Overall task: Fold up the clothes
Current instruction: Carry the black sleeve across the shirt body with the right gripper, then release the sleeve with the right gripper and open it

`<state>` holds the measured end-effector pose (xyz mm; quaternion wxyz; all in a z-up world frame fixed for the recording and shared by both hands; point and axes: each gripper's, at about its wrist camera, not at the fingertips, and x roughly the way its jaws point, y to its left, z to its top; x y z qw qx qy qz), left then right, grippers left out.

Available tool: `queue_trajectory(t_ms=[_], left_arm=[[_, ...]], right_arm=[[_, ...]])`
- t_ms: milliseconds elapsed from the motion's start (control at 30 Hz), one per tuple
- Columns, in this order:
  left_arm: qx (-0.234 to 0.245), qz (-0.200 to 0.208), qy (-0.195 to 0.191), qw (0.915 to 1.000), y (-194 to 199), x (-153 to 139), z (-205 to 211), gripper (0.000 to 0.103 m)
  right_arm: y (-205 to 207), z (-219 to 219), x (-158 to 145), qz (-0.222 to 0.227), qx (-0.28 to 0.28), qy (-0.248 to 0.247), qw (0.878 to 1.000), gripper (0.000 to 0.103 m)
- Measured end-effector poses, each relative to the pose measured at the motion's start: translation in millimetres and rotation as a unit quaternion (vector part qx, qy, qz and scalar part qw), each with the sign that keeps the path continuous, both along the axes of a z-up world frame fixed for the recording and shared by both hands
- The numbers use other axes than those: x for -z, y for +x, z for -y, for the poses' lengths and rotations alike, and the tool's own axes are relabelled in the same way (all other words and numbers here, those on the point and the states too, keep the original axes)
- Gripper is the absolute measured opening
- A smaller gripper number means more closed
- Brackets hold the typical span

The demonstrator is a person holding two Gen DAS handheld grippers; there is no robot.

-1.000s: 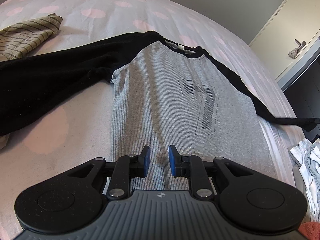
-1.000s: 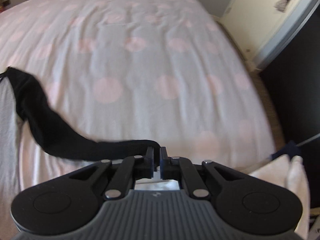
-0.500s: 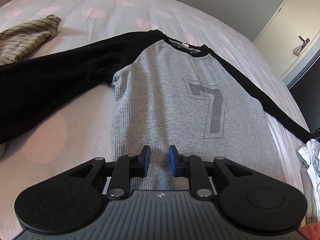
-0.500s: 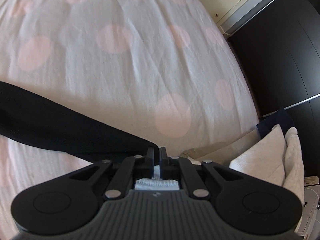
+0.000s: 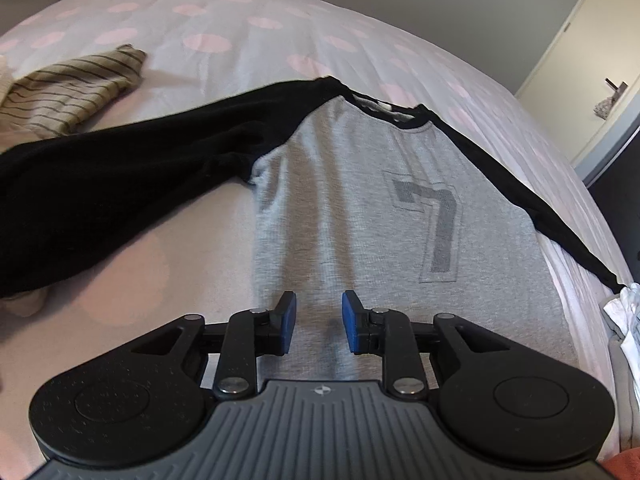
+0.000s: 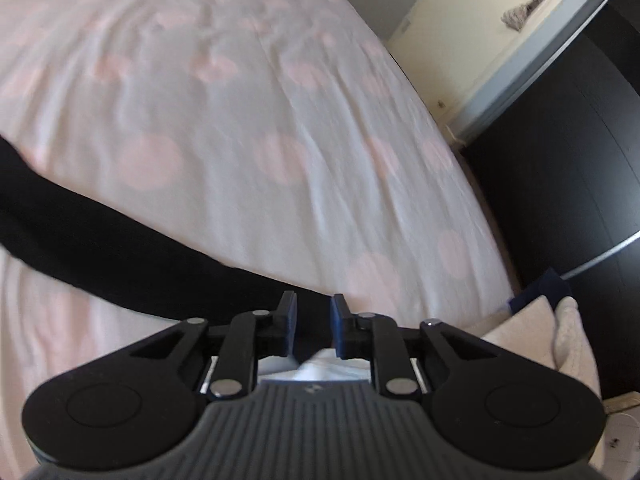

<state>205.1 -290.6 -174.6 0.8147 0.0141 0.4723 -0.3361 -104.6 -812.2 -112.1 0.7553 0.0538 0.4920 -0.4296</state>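
A grey shirt (image 5: pixel 360 208) with a printed 7 and black sleeves lies face up on the pink-dotted bed sheet (image 5: pixel 240 32). Its one sleeve (image 5: pixel 120 184) spreads wide to the left; the other sleeve (image 5: pixel 520 200) runs straight to the bed's right edge. My left gripper (image 5: pixel 319 304) hovers over the shirt's lower part, its jaws opening, with nothing pinched between the blue pads. In the right wrist view that sleeve (image 6: pixel 120 248) crosses the sheet (image 6: pixel 280 120) and ends between the jaws of my right gripper (image 6: pixel 313 308), which are opening; the pads stand off the cloth.
A striped beige garment (image 5: pixel 68 88) lies at the bed's far left. White clothes (image 5: pixel 624 320) are heaped past the right edge, and folded pale towels (image 6: pixel 560 340) sit beside a dark wardrobe (image 6: pixel 560 160). A cream door (image 5: pixel 580 80) stands behind.
The right gripper, shut on the sleeve end before, has drawn it out straight and parted its jaws. The left jaws stand a little wider; the left gripper has barely moved.
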Motion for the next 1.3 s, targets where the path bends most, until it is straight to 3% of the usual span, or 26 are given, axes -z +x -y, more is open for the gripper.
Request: queue_trajectory(t_ms=[133, 300, 500, 600, 667, 733, 800, 900, 1033, 1167, 1300], left_arm=[[-0.027, 0.004, 0.004, 0.9996, -2.5, -15.1, -18.7, 0.024], [-0.039, 0.019, -0.002, 0.999, -2.5, -45.5, -53.8, 0.029], [-0.07, 0.07, 0.054, 0.9936, 3.6, -81.3, -112.3, 0.038], [-0.077, 0.083, 0.083, 0.9901, 9.1, -92.7, -136.1, 0.04], [-0.072, 0.087, 0.11, 0.9874, 13.8, -97.9, -148.1, 0.044], [-0.063, 0.094, 0.135, 0.9844, 16.5, -99.8, -159.4, 0.046], [-0.053, 0.101, 0.158, 0.9807, 18.9, -101.2, -170.7, 0.047], [-0.038, 0.107, 0.185, 0.9762, 22.2, -101.3, -187.0, 0.048], [0.002, 0.11, 0.223, 0.9686, 21.1, -92.7, -198.3, 0.051], [0.066, 0.113, 0.273, 0.9531, 14.8, -69.8, -198.9, 0.054], [0.079, 0.107, 0.324, 0.9365, 19.4, -40.6, -201.5, 0.054]], right_arm=[[12.2, -59.6, -2.6, 0.069, -0.054, 0.027, 0.996, 0.032], [24.4, -134.1, 8.7, 0.156, -0.116, 0.082, 0.978, 0.042], [37.9, -212.6, 47.3, 0.203, -0.163, 0.121, 0.958, 0.048], [40.1, -238.5, 64.4, 0.236, -0.156, 0.146, 0.948, 0.053], [42.8, -251.3, 70.8, 0.252, -0.152, 0.15, 0.944, 0.06], [42.8, -262.7, 71.0, 0.261, -0.17, 0.131, 0.941, 0.079], [41.9, -267.4, 68.8, 0.269, -0.185, 0.114, 0.938, 0.085], [38.8, -261.5, 69.1, 0.29, -0.183, 0.126, 0.931, 0.087], [39.3, -253.0, 76.2, 0.276, -0.15, 0.126, 0.941, 0.087], [38.6, -251.7, 77.4, 0.283, -0.152, 0.127, 0.939, 0.087], [40.3, -252.7, 79.8, 0.28, -0.162, 0.134, 0.937, 0.087]])
